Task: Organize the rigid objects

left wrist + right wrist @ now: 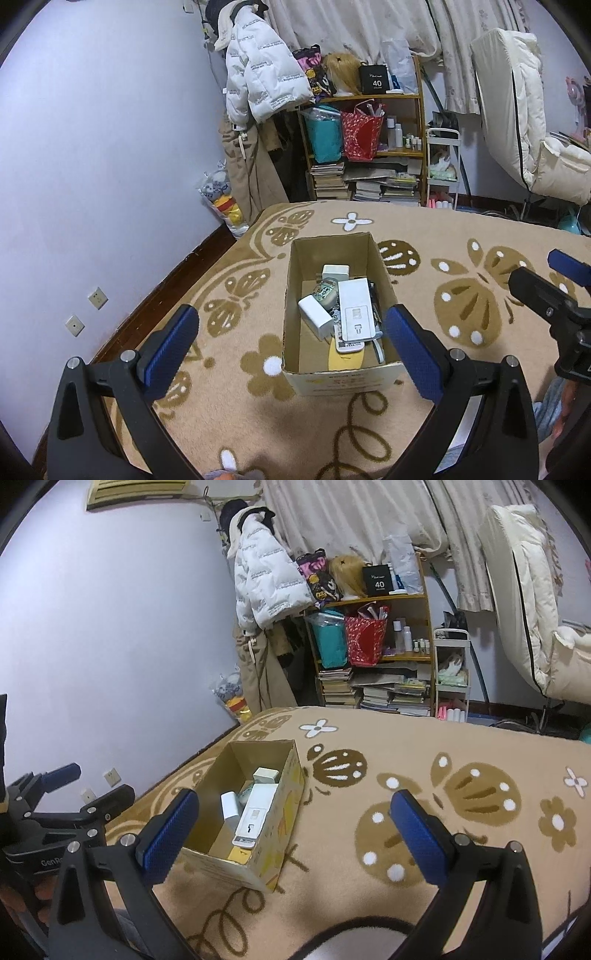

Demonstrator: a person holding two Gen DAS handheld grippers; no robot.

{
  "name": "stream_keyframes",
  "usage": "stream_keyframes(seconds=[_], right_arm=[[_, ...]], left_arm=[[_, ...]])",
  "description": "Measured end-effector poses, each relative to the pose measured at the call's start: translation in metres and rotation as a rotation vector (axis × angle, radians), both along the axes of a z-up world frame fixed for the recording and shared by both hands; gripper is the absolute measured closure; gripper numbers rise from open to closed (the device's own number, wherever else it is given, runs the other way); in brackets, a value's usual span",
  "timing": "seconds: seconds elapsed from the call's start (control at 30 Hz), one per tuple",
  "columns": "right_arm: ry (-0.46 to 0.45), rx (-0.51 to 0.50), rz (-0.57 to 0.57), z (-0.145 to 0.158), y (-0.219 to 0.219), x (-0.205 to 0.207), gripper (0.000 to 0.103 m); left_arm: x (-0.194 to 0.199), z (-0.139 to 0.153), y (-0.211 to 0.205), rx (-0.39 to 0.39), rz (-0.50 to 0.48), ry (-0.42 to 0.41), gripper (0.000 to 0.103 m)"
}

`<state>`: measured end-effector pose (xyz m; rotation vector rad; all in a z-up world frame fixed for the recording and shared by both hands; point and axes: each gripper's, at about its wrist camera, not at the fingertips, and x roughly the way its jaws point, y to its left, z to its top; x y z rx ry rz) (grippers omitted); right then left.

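Two spread hand-held grippers [291, 336] [295, 830], cardboard box [295, 363] just ahead.

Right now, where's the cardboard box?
The cardboard box sits on the patterned blanket, centred ahead of the open left hand-held gripper in its view. In the right wrist view it lies left of the open right hand-held gripper.

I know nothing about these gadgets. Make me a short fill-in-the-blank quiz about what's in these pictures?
1. The white gadgets lie inside a cardboard ____.
2. The box sits on a blanket patterned with flowers and ____.
3. Both the left tongs and the right tongs are ____ and hold nothing.
4. The pads on the tongs are coloured ____.

Missing words: box; butterflies; open; blue
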<state>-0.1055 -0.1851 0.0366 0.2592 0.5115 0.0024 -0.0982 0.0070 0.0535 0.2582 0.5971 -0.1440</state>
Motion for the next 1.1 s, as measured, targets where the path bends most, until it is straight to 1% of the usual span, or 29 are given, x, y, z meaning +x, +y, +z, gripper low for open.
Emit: stream_keyframes(seconds=[0.13, 0.23, 0.37, 0.47, 0.67, 0.9, 1.1], right_arm=[[-0.015, -0.022, -0.008, -0.003, -0.001, -0.003, 0.0], [-0.018, -0.034, -0.011, -0.008, -0.002, -0.005, 0.0], [-0.004, -0.035, -0.02, -0.015, -0.004, -0.003, 0.0], [0.008, -0.039, -0.026, -0.02, -0.009, -0.001, 0.0], [0.032, -0.034, -0.032, -0.028, -0.012, 0.002, 0.0], [0.043, -0.035, -0.03, -0.03, -0.011, 0.004, 0.0], [0.047, -0.037, -0.032, -0.033, -0.01, 0.006, 0.0]], left_arm=[[-0.004, -0.003, -0.001, -0.013, 0.003, -0.004, 0.003], [-0.005, -0.007, -0.003, 0.004, -0.009, 0.002, 0.003], [-0.002, -0.014, -0.004, 0.011, -0.004, 0.014, 0.003], [0.001, -0.018, -0.007, 0.03, 0.0, 0.011, 0.003], [0.008, -0.024, -0.01, 0.025, -0.002, 0.031, 0.003], [0.012, -0.031, -0.014, 0.047, 0.008, 0.04, 0.003], [0.016, -0.033, -0.013, 0.049, 0.014, 0.051, 0.003]])
